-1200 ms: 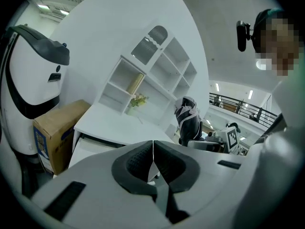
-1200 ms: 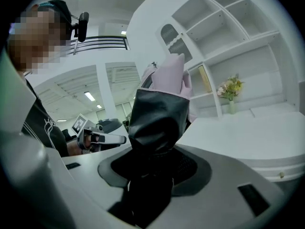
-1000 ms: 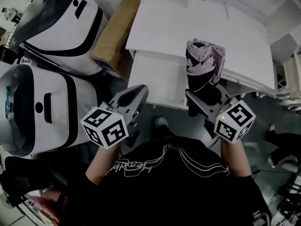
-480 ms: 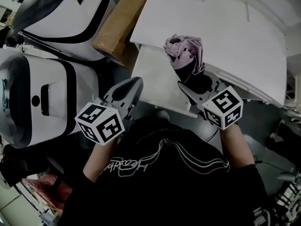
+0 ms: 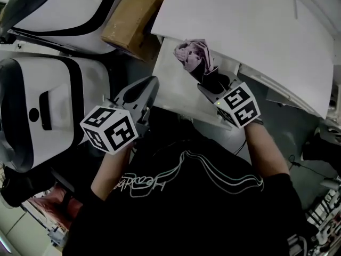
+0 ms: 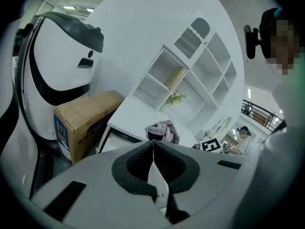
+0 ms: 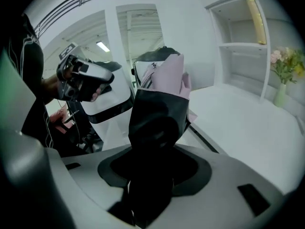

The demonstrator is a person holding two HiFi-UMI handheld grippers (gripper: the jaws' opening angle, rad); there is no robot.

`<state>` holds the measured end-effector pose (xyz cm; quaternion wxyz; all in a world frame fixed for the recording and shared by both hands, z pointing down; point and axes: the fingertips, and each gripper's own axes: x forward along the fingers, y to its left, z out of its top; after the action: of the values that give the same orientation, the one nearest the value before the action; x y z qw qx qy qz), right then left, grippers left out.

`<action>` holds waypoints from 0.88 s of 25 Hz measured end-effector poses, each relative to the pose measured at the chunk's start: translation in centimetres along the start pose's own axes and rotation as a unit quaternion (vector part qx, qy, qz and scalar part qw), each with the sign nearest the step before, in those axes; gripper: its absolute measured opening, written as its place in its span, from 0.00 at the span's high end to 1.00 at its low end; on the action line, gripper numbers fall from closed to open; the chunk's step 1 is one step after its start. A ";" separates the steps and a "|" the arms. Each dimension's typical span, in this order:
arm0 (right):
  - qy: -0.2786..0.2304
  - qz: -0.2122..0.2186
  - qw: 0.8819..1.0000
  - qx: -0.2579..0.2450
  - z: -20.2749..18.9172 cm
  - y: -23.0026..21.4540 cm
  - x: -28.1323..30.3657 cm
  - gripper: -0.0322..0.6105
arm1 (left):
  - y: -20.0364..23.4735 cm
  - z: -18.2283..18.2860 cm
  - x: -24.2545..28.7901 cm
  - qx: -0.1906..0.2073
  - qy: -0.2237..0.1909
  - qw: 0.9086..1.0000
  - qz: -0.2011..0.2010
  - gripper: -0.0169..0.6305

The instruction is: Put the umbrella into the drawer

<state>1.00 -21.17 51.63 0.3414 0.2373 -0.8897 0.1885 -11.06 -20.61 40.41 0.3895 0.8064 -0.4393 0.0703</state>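
The folded umbrella, pink cloth over a black sleeve, sticks out of my right gripper, whose jaws are shut on its black lower part. It hangs over the open white drawer under the white desk top. In the right gripper view the umbrella rises from between the jaws of the right gripper. My left gripper is shut and holds nothing, at the drawer's near left corner. In the left gripper view the tips of the left gripper touch, with the umbrella and drawer beyond.
A cardboard box stands left of the desk, beside two large white-and-black machines. A white shelf unit rises behind the desk, with a vase of flowers. A person sits far off.
My right gripper has come down and leftward with the umbrella, from above the desk's front edge to over the open drawer. The left gripper has sunk a little toward the drawer, still shut.
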 end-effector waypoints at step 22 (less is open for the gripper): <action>0.223 0.001 0.974 -0.038 -10.1 -4.1 16.8 0.62 | 11.2 4.2 4.0 -0.014 0.056 0.998 0.003 0.94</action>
<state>-2.49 -24.41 71.04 0.5399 0.1752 -0.7979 0.2032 -18.13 -29.59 45.64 0.4249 0.7942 -0.4202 0.1102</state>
